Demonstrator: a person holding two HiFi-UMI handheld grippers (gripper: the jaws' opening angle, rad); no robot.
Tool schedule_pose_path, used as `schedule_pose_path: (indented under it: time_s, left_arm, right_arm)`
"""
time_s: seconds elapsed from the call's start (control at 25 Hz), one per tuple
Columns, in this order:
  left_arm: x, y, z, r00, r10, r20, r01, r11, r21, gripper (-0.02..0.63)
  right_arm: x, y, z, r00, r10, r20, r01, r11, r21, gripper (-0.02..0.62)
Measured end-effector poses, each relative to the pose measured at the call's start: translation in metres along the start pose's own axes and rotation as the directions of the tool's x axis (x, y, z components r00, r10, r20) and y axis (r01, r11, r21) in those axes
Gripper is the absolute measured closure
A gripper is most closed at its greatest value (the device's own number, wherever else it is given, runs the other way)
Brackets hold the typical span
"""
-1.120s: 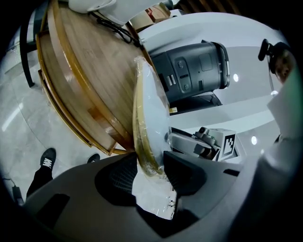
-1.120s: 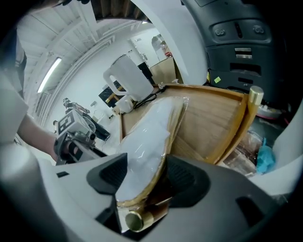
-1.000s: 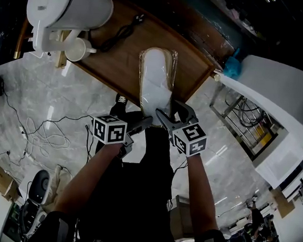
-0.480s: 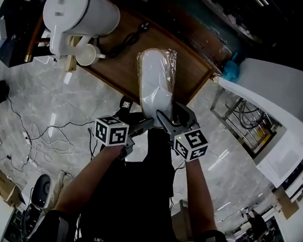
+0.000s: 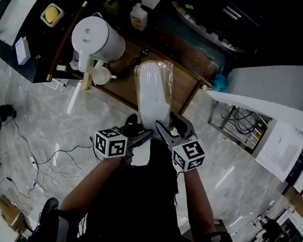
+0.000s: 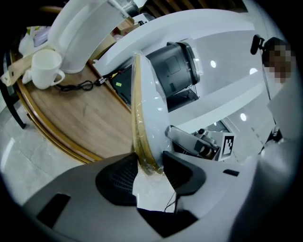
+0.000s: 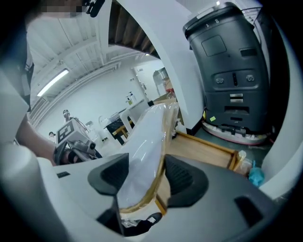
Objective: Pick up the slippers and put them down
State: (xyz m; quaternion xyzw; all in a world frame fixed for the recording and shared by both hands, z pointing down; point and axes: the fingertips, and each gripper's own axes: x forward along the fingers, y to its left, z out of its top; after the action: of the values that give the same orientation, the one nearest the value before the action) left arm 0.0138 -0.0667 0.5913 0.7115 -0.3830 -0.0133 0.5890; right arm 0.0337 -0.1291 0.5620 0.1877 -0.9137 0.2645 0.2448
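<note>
You are holding the plastic-wrapped slippers [image 5: 153, 91] at frame centre, over the wooden surface [image 5: 185, 89]. Your left gripper [image 5: 142, 136] is clamping their near end, and your right gripper [image 5: 168, 126], jaws just closing further, is gripping it too. A white jug [image 5: 98, 40] and a mug [image 5: 101, 76] are standing upper left, with marble floor [image 5: 42, 108] lying below.

A white jug [image 5: 97, 43] and a mug [image 5: 101, 76] stand on the wooden table [image 5: 183, 88].

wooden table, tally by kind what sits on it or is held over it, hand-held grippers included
white jug: 1
white mug: 1
black cable: 1
wrapped slipper pack: 1
hand-held gripper: 2; the left hand-held gripper and the right hand-held gripper both clamp the pack, and the right one's jaws have just been closing further on it
total: 6
</note>
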Motion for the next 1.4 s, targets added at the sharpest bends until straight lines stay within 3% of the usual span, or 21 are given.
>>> schedule_pose_path:
  time_s: [0.36, 0.64, 1.0, 1.2, 1.4]
  left_arm:
    - [-0.054, -0.049, 0.017, 0.997, -0.068, -0.036, 0.073, 0.984, 0.161, 0.434]
    - [-0.087, -0.091, 0.031, 0.992, -0.111, -0.059, 0.123, 0.952, 0.281, 0.434]
    - [-0.109, -0.125, 0.035, 0.982, -0.17, -0.078, 0.187, 0.898, 0.399, 0.434]
    - [-0.117, -0.133, 0.035, 0.978, -0.188, -0.095, 0.21, 0.869, 0.448, 0.434]
    - [-0.116, -0.135, 0.03, 0.974, -0.196, -0.118, 0.228, 0.861, 0.454, 0.448]
  right_arm:
    - [-0.033, 0.05, 0.041, 0.987, -0.11, 0.12, 0.111, 0.994, -0.007, 0.36]
    - [-0.065, 0.079, 0.072, 0.959, -0.166, 0.231, 0.161, 0.986, 0.039, 0.362]
    - [-0.094, 0.105, 0.093, 0.917, -0.221, 0.332, 0.226, 0.974, 0.026, 0.364]
    - [-0.103, 0.115, 0.097, 0.898, -0.251, 0.362, 0.259, 0.966, 0.027, 0.364]
    - [-0.107, 0.117, 0.093, 0.891, -0.271, 0.365, 0.281, 0.959, 0.026, 0.364]
